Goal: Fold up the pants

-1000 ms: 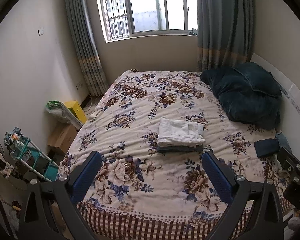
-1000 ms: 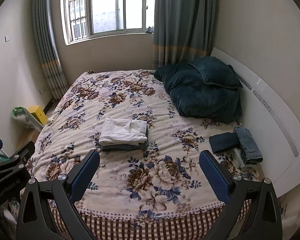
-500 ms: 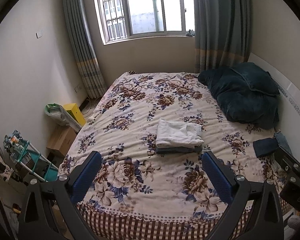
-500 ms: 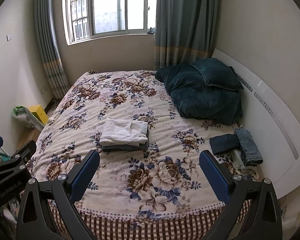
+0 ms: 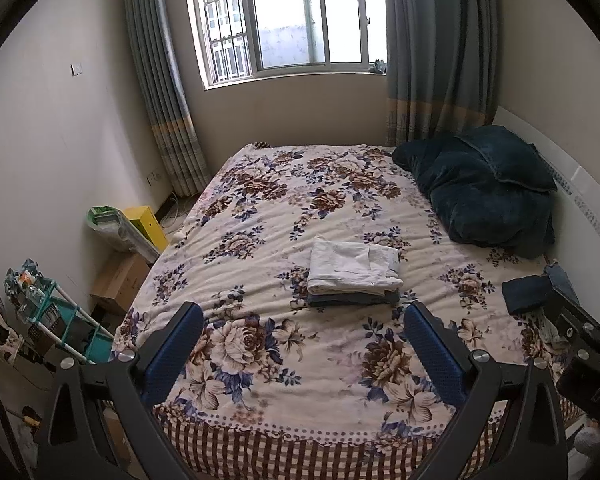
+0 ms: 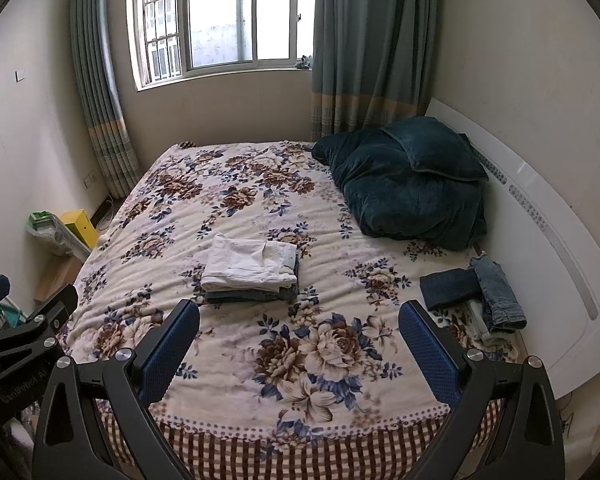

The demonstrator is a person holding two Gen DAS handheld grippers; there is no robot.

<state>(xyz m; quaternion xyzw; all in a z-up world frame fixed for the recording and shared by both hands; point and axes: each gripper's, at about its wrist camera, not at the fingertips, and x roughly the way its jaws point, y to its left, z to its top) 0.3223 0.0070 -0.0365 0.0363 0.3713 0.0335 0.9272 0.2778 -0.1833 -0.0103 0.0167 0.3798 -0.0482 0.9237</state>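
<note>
Folded stack: a white cotton pair of pants (image 5: 354, 266) lies folded into a flat rectangle on top of a grey-blue denim pair (image 5: 352, 300), two garments in all, squared up near the middle of the bed.
Long axis: the stack runs across the bed, side to side in both views; the white pair's waistband end with a small label (image 6: 288, 255) points toward the headboard side.
Other pants: a dark navy folded pair (image 6: 450, 288) and a lighter washed-blue denim pair (image 6: 498, 294) lie touching each other at the bed's right edge, a pale garment under them; well apart from the stack.
Bed cover: cream plush floral blanket (image 6: 320, 344) with brown and blue roses and a checked hem.
Bedding: one dark teal velvet quilt (image 6: 404, 200) heaped with one matching pillow (image 6: 432, 148) against the white curved headboard (image 6: 540, 216).
Left gripper (image 5: 302, 350): two blue ribbed pads spread wide, holding nothing, above the bed's near edge.
Right gripper (image 6: 298, 348): likewise spread wide and empty.
Room: one window (image 5: 292, 16), two grey-green curtains, a yellow box (image 5: 146, 224) on the floor.
</note>
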